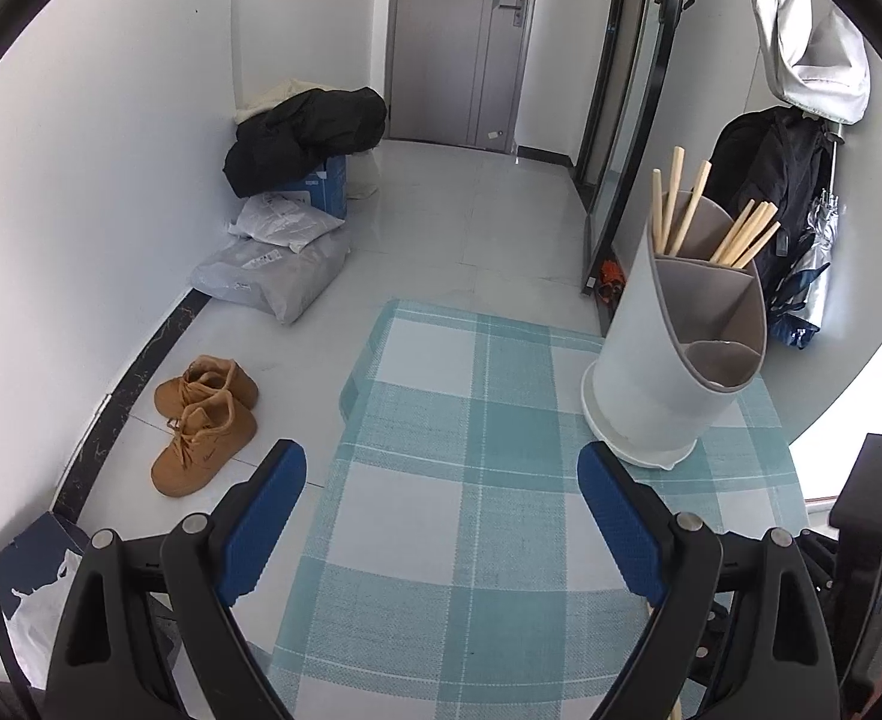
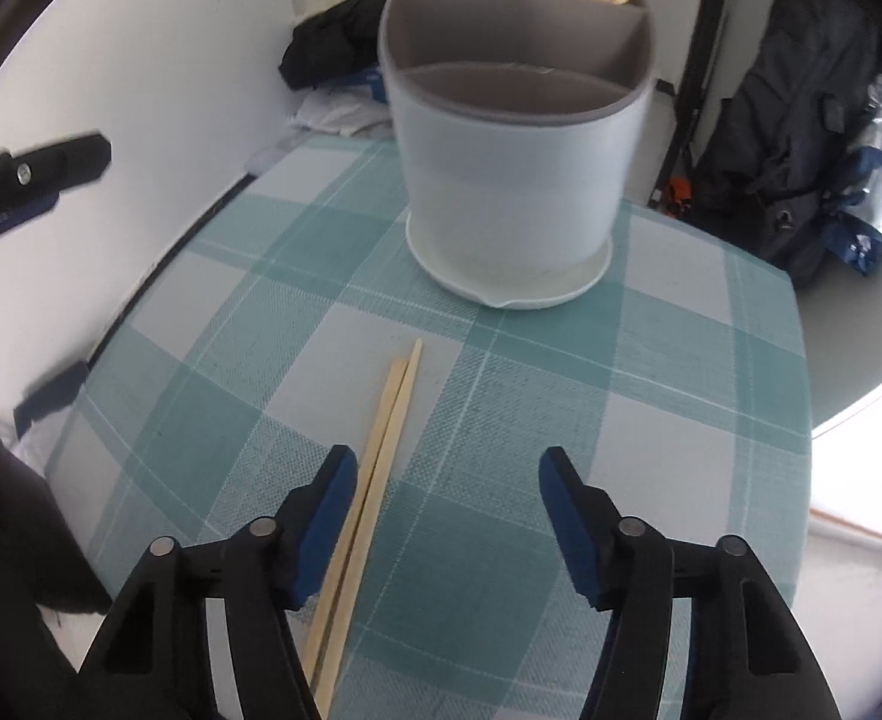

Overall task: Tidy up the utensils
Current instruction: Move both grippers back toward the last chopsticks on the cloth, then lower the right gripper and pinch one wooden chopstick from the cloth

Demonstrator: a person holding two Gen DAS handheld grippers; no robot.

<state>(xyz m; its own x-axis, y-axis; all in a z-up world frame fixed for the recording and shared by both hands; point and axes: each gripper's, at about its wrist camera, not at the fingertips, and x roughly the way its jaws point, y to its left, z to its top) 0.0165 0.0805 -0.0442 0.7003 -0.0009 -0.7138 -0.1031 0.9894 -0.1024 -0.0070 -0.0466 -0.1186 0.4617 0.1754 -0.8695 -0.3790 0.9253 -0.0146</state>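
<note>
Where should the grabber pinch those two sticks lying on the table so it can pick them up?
Probably near the middle of the pair of chopsticks, coming straight down from above. They lie flat and side by side on the checked tablecloth, so fingers closing across their width could catch both. The right gripper is open, with its left finger beside them.

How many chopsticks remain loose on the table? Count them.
2: a pair of chopsticks lying side by side on the tablecloth, beside the right gripper's left finger. Their near ends are hidden.
</note>
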